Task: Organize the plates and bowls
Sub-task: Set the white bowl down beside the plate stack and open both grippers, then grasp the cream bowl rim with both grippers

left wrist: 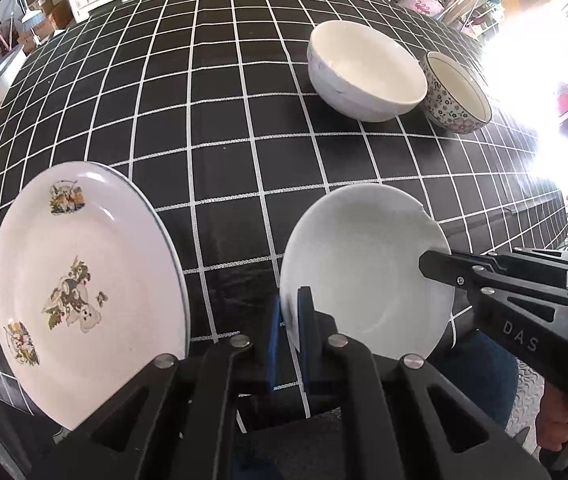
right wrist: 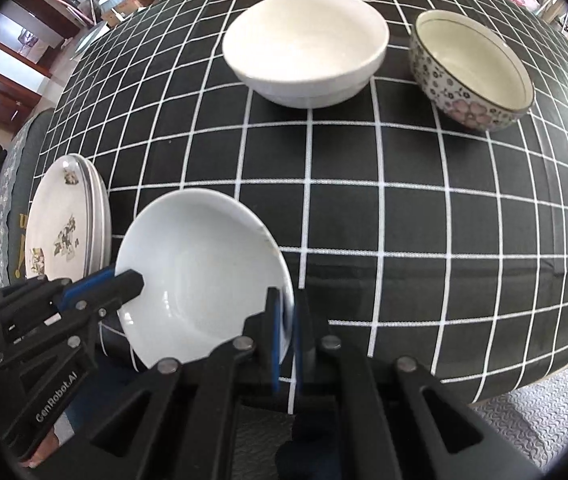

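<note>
A plain white deep plate [left wrist: 364, 268] is held at the table's near edge by both grippers. My left gripper [left wrist: 290, 308] is shut on its left rim. My right gripper [right wrist: 286, 312] is shut on its right rim; it shows in the left wrist view [left wrist: 430, 264] too. The same plate appears in the right wrist view [right wrist: 203, 272], with the left gripper [right wrist: 133, 280] on its rim. A stack of printed plates [left wrist: 83, 280] lies to the left, also in the right wrist view [right wrist: 63, 224]. A white bowl [left wrist: 364, 68] and a floral bowl [left wrist: 456, 92] stand farther back.
The table has a black cloth with a white grid [left wrist: 223, 120]. Its near edge [right wrist: 504, 364] drops to a grey floor mat. White cabinets and clutter lie beyond the far edge.
</note>
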